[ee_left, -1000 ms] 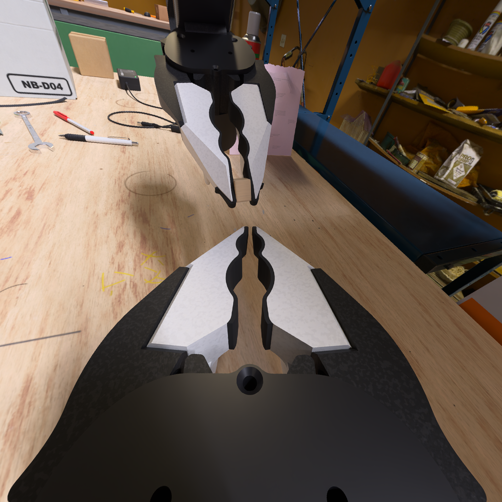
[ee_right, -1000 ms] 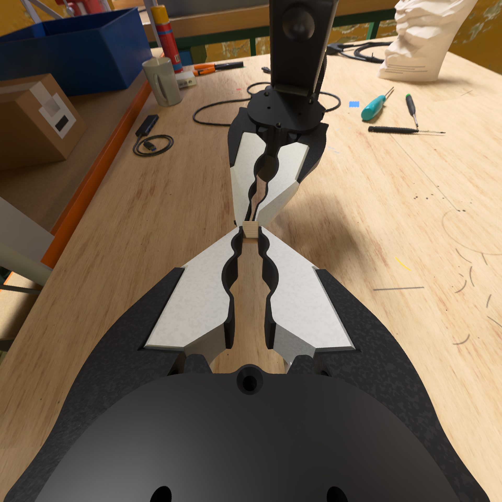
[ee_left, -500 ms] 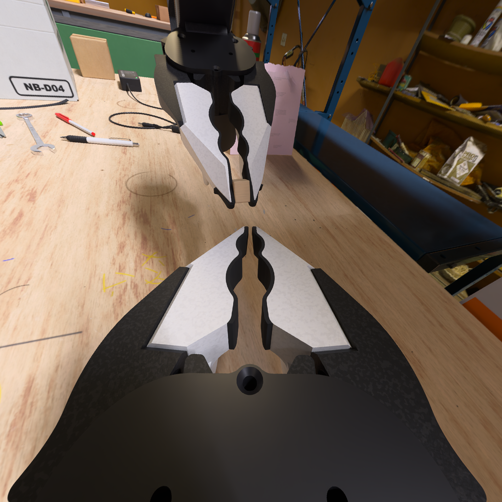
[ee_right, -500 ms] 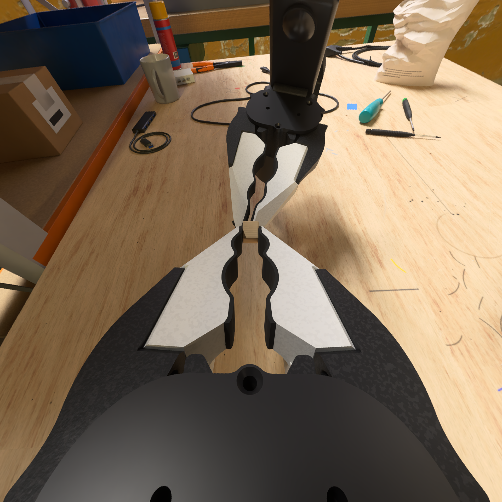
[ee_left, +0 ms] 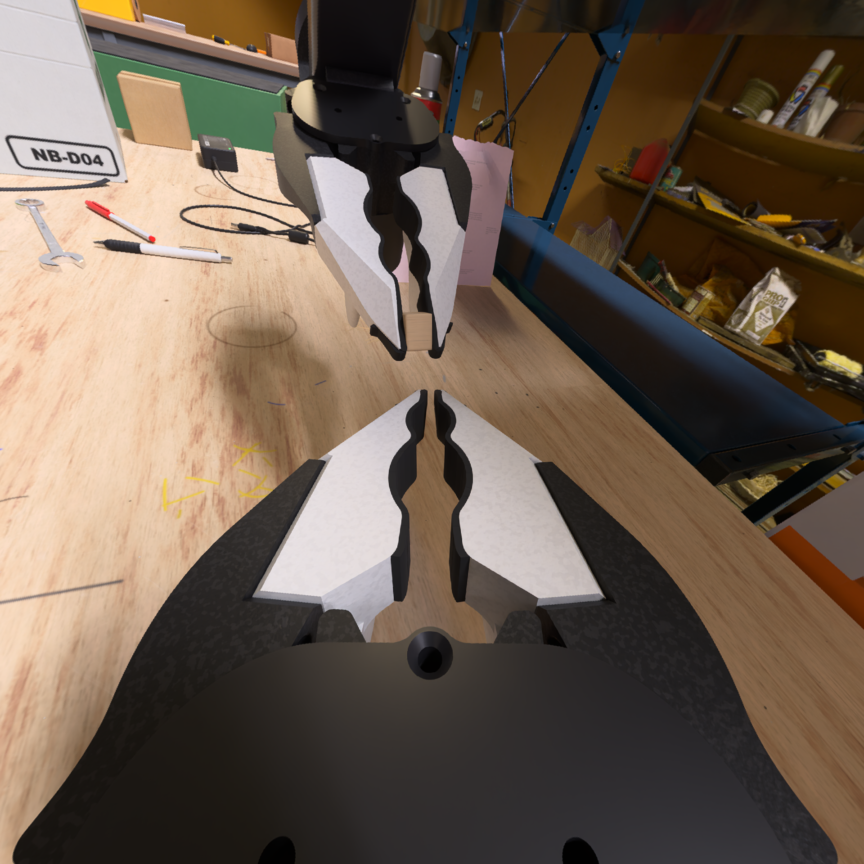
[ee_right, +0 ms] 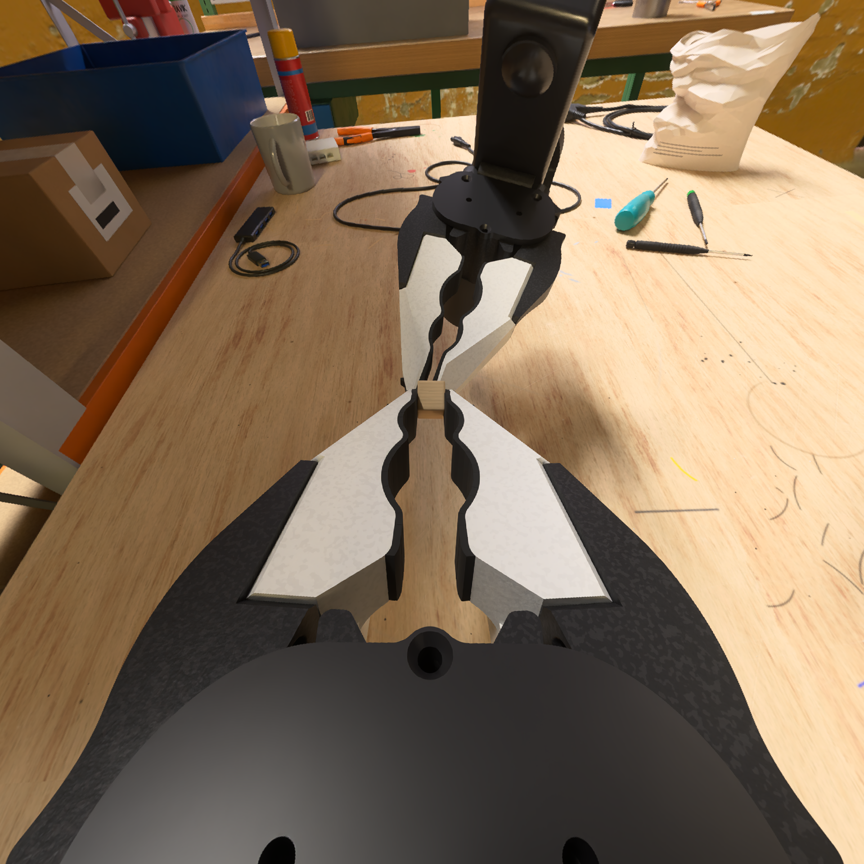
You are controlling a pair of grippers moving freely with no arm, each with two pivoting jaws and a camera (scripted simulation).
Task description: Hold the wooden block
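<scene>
A small pale wooden block [ee_right: 430, 395] sits clamped between the fingertips of my right gripper [ee_right: 430, 396], held a little above the wooden bench [ee_right: 608, 397]. In the left wrist view the same block [ee_left: 417, 331] shows between the right gripper's tips [ee_left: 417, 353], which point towards me. My left gripper [ee_left: 430, 397] is shut and empty, its tips just short of the block, tip to tip with the right gripper. In the right wrist view the left gripper [ee_right: 432, 379] stands just behind the block, tilted down.
In the left wrist view a white box [ee_left: 42, 93], a wrench [ee_left: 46, 238], two pens [ee_left: 163, 250] and a pink sheet [ee_left: 481, 210] lie on the bench. In the right wrist view there are a mug [ee_right: 283, 154], a cardboard box [ee_right: 70, 210], a blue bin [ee_right: 140, 89], screwdrivers [ee_right: 636, 212] and a paper bag [ee_right: 720, 93].
Almost nothing. Both grippers keep their pose and the right one keeps its hold on the block. The views drift only slightly.
</scene>
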